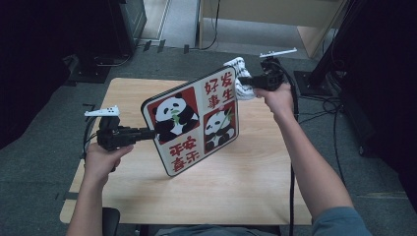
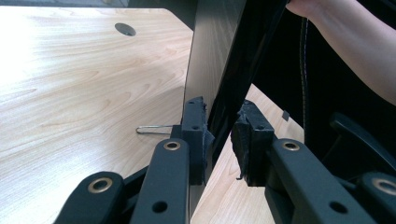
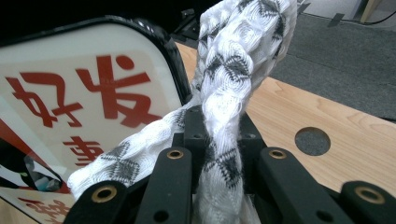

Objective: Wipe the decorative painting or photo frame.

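Observation:
A square plaque [image 1: 196, 123] with two pandas and red characters hangs tilted above the wooden table [image 1: 255, 172]. My left gripper [image 1: 150, 132] is shut on its left edge. In the left gripper view the pads [image 2: 196, 135] clamp the dark plaque [image 2: 215, 51] edge-on, the left gripper [image 2: 223, 135] pointing along it. My right gripper [image 1: 243, 80] is shut on a white cloth with grey diamonds [image 1: 237, 64], which lies against the plaque's top right corner. In the right gripper view the cloth [image 3: 238, 56] bunches up between the jaws of the right gripper [image 3: 219, 126], beside the plaque's face [image 3: 84, 84].
The table has a round cable hole [image 3: 312, 141] near its far edge. A thin metal wire loop [image 2: 152, 129] juts out by the plaque's back. Grey carpet surrounds the table, with dark equipment at left, cables [image 1: 319, 110] at right, and light wooden furniture [image 1: 275, 12] behind.

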